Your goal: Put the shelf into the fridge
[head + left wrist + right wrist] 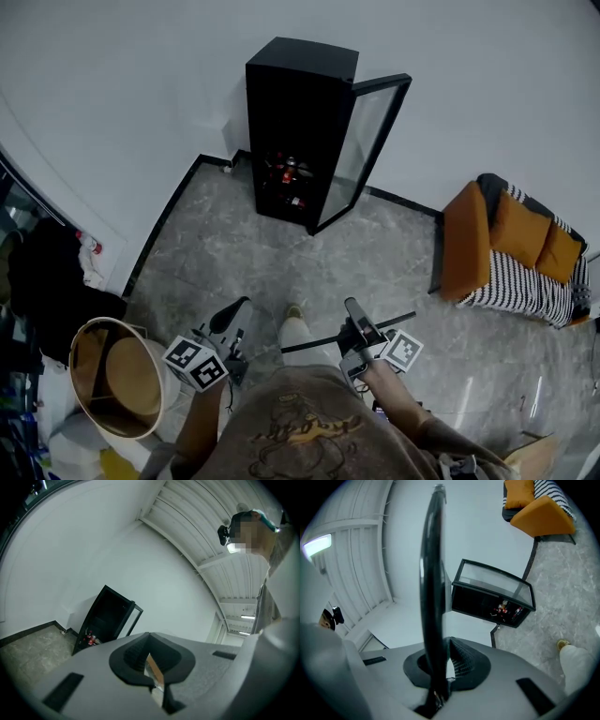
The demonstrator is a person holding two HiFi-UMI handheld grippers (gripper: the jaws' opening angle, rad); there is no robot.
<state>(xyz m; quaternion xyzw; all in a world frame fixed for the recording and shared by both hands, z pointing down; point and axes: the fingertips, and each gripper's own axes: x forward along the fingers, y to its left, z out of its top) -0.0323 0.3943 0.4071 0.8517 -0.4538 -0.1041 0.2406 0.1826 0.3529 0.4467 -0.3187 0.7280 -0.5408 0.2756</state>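
Jaws of the right claw (440, 648) are pinching the shelf (433, 573), a thin dark-edged pane that is showing edge-on in the right gripper view and running up from between them. In the head view the shelf (319, 342) is lying as a dark line from the right claw (354, 309) toward the person's middle, held above the grey stone floor (234, 253) and well apart from the fridge (295, 131). The fridge is standing against the white wall with its glass door (361, 150) swung open, and a few bottles (289, 173) are sitting low inside. The left claw (149, 641) is resting pressed together at its tips and gripping nothing; in the head view the left claw (239, 307) is pointing up and forward beside the person's left leg. A round basket (84, 337) is sitting on the floor to the left, and an orange seat (469, 239) with striped fabric is standing to the right by the wall.
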